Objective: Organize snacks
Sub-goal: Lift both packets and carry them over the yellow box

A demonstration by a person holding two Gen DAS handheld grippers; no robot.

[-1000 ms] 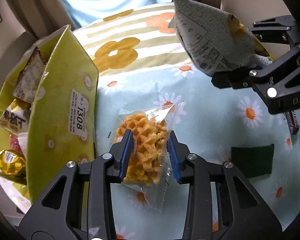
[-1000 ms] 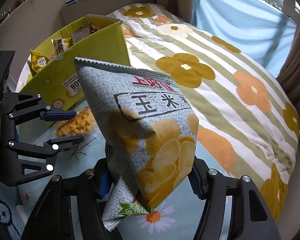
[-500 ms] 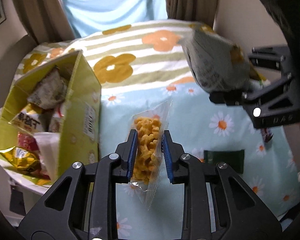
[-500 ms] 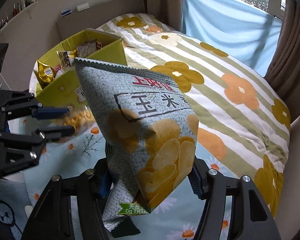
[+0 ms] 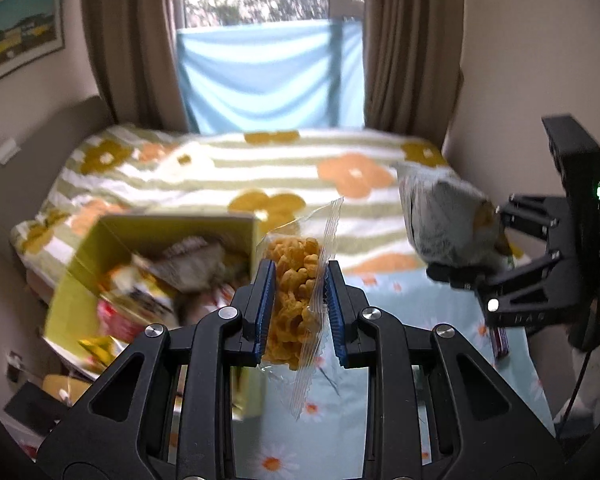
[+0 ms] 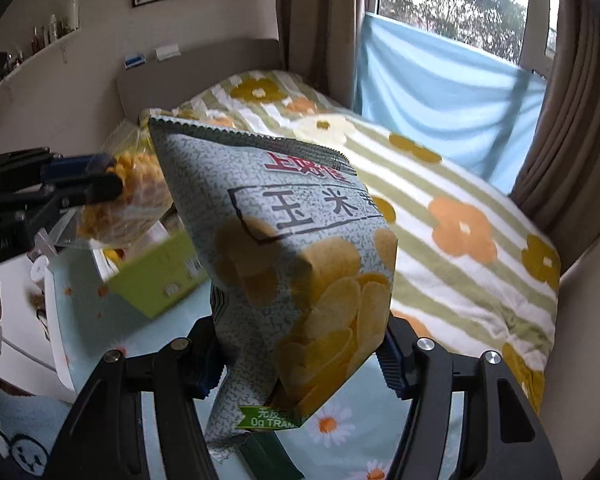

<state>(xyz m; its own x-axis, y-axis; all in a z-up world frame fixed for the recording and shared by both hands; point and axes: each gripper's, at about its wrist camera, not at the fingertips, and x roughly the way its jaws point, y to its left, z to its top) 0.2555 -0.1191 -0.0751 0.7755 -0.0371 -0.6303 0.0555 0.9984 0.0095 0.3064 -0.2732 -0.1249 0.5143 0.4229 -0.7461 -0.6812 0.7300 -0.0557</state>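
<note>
left wrist view: one left gripper (image 5: 296, 308) at 6 o'clock, its two blue-padded fingers (image 5: 265, 304) clamped on one clear waffle snack packet (image 5: 296, 300)
right wrist view: one right gripper (image 6: 300, 364) at 6 o'clock, its fingers pressed against both sides of one chip bag (image 6: 288, 264)
grippers counted: two, each holding one snack, both lifted above the tablecloth
snacks in hand: two, one per gripper
waffle snack packet: transparent wrapper with crimped edges, orange lattice-shaped pieces inside, held upright; its top sticks up above the fingers and its lower seam hangs below them
packet place: dead centre of the left wrist view, over the near corner of the box; at 9 o'clock in the right wrist view
chip bag: grey speckled foil, red and black chinese characters, yellow round chips printed on the lower half, green banner at the bottom, zigzag top seal, puffed with air
bag place: fills the middle of the right wrist view; at 3 o'clock in the left wrist view, gripped at its lower end
yellow-green cardboard box (image 5: 156, 276): one, open at the top, at 9 o'clock in the left wrist view, blurred
box contents: several packets in a heap, too blurred to count
daisy tablecloth (image 5: 432, 344): one, pale blue, under both grippers
flowered bedspread (image 5: 340, 176): one, striped, at 12 o'clock past the box
</note>
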